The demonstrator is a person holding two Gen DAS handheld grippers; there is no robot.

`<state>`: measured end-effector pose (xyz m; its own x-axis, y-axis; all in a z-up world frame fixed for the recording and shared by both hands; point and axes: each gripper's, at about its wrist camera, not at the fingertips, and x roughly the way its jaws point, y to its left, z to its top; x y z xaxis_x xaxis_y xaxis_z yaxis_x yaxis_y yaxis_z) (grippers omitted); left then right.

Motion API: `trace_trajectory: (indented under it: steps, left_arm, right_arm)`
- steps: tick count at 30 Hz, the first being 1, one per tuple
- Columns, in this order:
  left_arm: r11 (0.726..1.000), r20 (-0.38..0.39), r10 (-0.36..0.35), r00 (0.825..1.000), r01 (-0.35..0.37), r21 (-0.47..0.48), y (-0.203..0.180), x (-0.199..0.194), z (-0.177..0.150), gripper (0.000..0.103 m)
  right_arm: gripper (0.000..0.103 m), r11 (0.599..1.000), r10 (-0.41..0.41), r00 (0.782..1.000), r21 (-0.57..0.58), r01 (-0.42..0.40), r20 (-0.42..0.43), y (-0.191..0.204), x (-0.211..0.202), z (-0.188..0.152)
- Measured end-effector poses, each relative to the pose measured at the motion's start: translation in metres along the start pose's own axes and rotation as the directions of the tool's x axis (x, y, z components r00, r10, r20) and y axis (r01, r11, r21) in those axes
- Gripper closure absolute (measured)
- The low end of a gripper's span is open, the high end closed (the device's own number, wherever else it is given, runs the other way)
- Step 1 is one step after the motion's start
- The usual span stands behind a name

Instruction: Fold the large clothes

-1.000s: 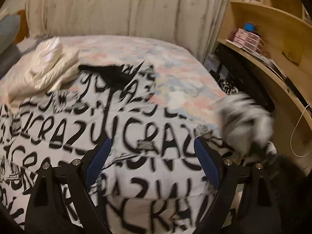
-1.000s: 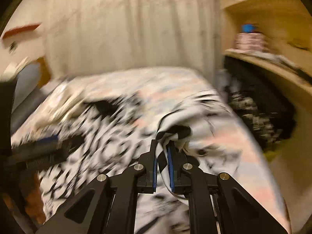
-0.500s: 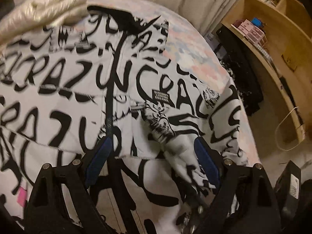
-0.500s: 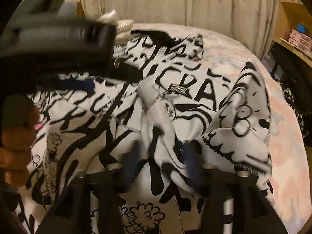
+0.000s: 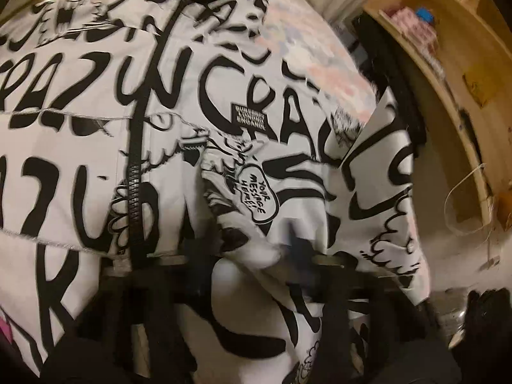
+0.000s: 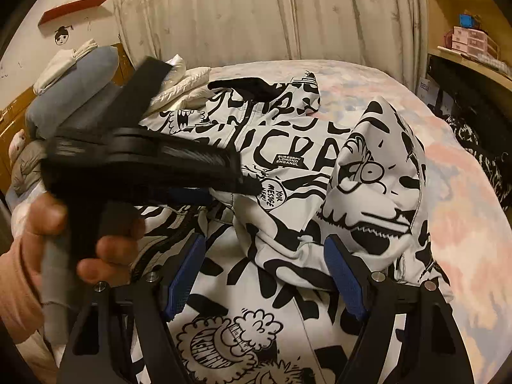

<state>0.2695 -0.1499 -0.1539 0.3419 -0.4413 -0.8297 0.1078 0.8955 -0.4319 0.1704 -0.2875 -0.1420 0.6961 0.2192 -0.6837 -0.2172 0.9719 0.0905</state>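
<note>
A white jacket (image 5: 224, 102) printed with black lettering lies spread on the bed, its black zip (image 5: 136, 172) running down the middle. Its right sleeve (image 6: 377, 176) is folded in over the front, standing up in a hump. My left gripper (image 5: 252, 249) is blurred and pointing down at the sleeve's cuff (image 5: 265, 252). Its jaws are closing with the cuff between them, and a gap still shows. A hand (image 6: 105, 246) holds that left gripper (image 6: 230, 192) in the right wrist view. My right gripper (image 6: 265, 278) hovers over the jacket's lower front, jaws opening, gripping nothing.
The bed's pastel sheet (image 6: 464, 208) lies bare on the right. Grey pillows (image 6: 80, 86) and a cream puffy garment (image 6: 182, 83) sit at the head. Curtains (image 6: 256, 16) hang behind. Wooden shelves (image 5: 448, 48) and dark clothes (image 6: 473, 134) line the right side.
The right gripper let go of the sleeve it carried across, and it opened. The left gripper sank towards the jacket, tipped downwards, and its jaws narrowed around the cuff.
</note>
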Motion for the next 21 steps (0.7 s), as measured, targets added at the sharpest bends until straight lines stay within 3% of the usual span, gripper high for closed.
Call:
trace_trajectory:
  steps: [3, 4, 6, 9, 12, 13, 14, 16, 17, 20, 21]
  left_arm:
    - [0.993, 0.071, 0.056, 0.996, -0.063, 0.100, -0.021, -0.012, 0.002, 0.083]
    - [0.984, 0.125, 0.078, 0.989, -0.097, 0.148, -0.032, -0.023, 0.003, 0.090]
    - [0.969, 0.221, 0.088, 0.971, -0.135, 0.207, -0.047, -0.048, 0.006, 0.090]
    - [0.954, 0.373, 0.092, 0.923, -0.189, 0.234, -0.054, -0.095, 0.015, 0.091]
    - [0.939, 0.526, 0.130, 0.840, -0.275, 0.206, -0.042, -0.140, 0.023, 0.091]
    - [0.939, 0.558, 0.141, 0.818, -0.289, 0.186, -0.032, -0.152, 0.025, 0.091]
    - [0.943, 0.572, 0.147, 0.807, -0.290, 0.166, -0.020, -0.160, 0.027, 0.091]
    - [0.952, 0.562, 0.174, 0.809, -0.284, 0.114, 0.010, -0.162, 0.032, 0.090]
    - [0.955, 0.539, 0.197, 0.819, -0.286, 0.085, 0.027, -0.155, 0.033, 0.089]
    - [0.952, 0.417, 0.262, 0.870, -0.304, 0.037, 0.073, -0.122, 0.032, 0.088]
    - [0.954, 0.347, 0.272, 0.897, -0.298, 0.022, 0.090, -0.106, 0.031, 0.087]
  right_arm:
    - [0.026, 1.000, -0.007, 1.000, 0.006, 0.007, -0.008, 0.001, -0.014, -0.005]
    - [0.025, 1.000, -0.008, 1.000, 0.012, 0.008, -0.005, 0.005, -0.015, -0.002]
    - [0.026, 0.999, -0.005, 1.000, 0.036, 0.005, 0.002, 0.004, -0.023, -0.002]
    - [0.025, 0.996, 0.023, 1.000, 0.081, -0.024, 0.013, 0.006, -0.040, 0.004]
    - [0.025, 0.993, 0.033, 0.999, 0.113, -0.035, 0.021, 0.004, -0.056, 0.005]
    - [0.025, 0.991, 0.039, 0.999, 0.125, -0.041, 0.021, 0.001, -0.061, 0.004]
    - [0.025, 0.989, 0.042, 0.999, 0.141, -0.044, 0.017, -0.002, -0.064, 0.003]
    - [0.025, 0.985, 0.042, 0.999, 0.165, -0.042, 0.003, -0.009, -0.070, 0.001]
    - [0.025, 0.984, 0.035, 0.999, 0.174, -0.033, -0.008, -0.012, -0.072, -0.001]
    - [0.018, 0.980, 0.009, 0.998, 0.201, 0.002, -0.055, -0.026, -0.065, 0.001]
    - [0.018, 0.977, 0.005, 0.998, 0.211, 0.010, -0.070, -0.032, -0.059, 0.003]
